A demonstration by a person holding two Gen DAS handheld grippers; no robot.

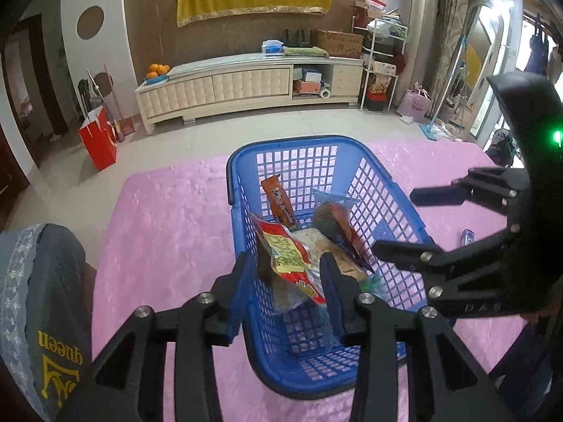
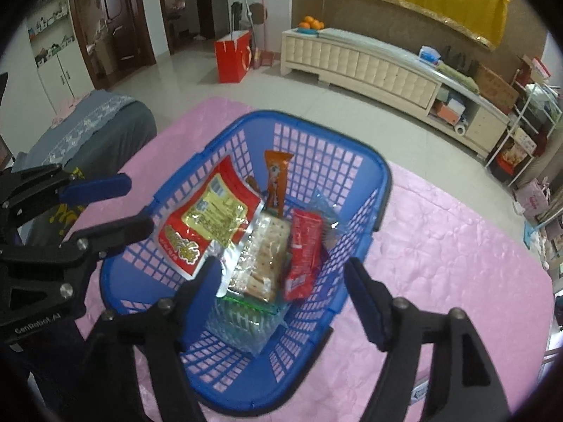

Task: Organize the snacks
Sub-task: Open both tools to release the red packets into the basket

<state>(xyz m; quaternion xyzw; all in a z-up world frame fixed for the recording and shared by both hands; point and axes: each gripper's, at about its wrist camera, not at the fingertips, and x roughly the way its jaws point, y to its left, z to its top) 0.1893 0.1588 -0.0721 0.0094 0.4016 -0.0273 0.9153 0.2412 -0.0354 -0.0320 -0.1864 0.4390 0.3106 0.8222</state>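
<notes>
Here, a blue plastic basket (image 2: 373, 172) stands on a pink quilted cloth (image 2: 450, 246) that covers the table. The snacks lie inside the basket: a red and yellow pouch (image 2: 207, 221) leans against the left wall, an orange stick pack (image 2: 276, 179) stands upright at the far side, a clear pack of crackers (image 2: 264, 256) lies in the middle, and a red packet (image 2: 302, 253) rests on its right edge. A thin bluish wrapper (image 2: 323, 207) is behind the red packet.

Both tools hang over the near end of the basket. The left gripper (image 1: 285, 281) has its jaws parted; the pouch shows between them, but the pads do not press it. The right gripper (image 2: 285, 281) is spread wide, one finger over the crackers side and one outside the right wall, gripping nothing. One small blue wrapped item (image 1: 468, 237) lies on the cloth to the right of the basket.
</notes>
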